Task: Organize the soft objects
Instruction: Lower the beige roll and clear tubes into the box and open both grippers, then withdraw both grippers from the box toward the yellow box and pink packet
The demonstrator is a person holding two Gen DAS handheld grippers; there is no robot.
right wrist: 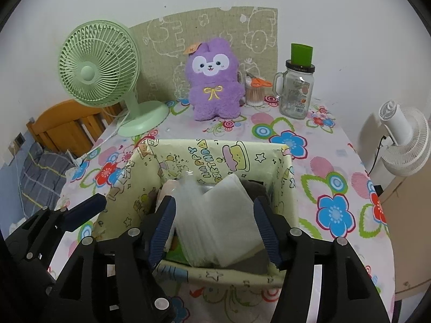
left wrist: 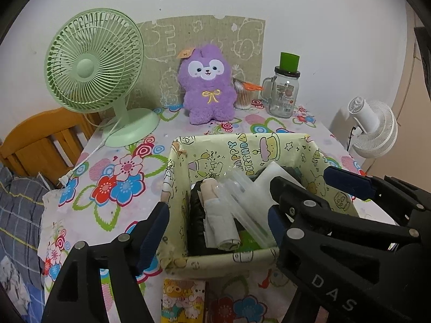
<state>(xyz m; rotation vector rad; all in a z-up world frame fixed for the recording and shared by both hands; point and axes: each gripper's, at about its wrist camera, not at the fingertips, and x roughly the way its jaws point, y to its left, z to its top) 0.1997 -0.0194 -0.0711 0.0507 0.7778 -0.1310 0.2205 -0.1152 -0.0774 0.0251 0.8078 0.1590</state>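
Right tool (right wrist: 214,222): black two-finger clamp with blue ribbed pads, spread wide, standing to either side of a white padded packet in clear plastic wrap (right wrist: 223,215); the pads flank the packet, but whether either touches the wrap cannot be told, and nothing is clenched. The packet leans tilted inside the pale yellow box lined with cartoon "Happy Birthday" paper (right wrist: 215,158), its lower edge down among the contents and its upper corner raised toward the far wall. Left tool (left wrist: 218,223): same make, likewise released and holding nothing, poised at the box's near-left rim, one finger outside the left wall and the other over the interior. Beneath it, seen from the left wrist, lie a rolled beige-and-white cloth bundle (left wrist: 219,215) and a dark black soft item (left wrist: 196,215) against the left wall. Step in hand, by judgement: seating the wrapped packet in the box, either just let go or about to be nudged flat. The next move would call for a gentle press or a regrip to lay it level without crushing its neighbours. Beyond the box, on the flower-print tabletop (right wrist: 336,193), a purple fluffy plush rabbit with a yellow bow (right wrist: 214,86) sits upright, well apart from both tools, probably the next soft item to store.
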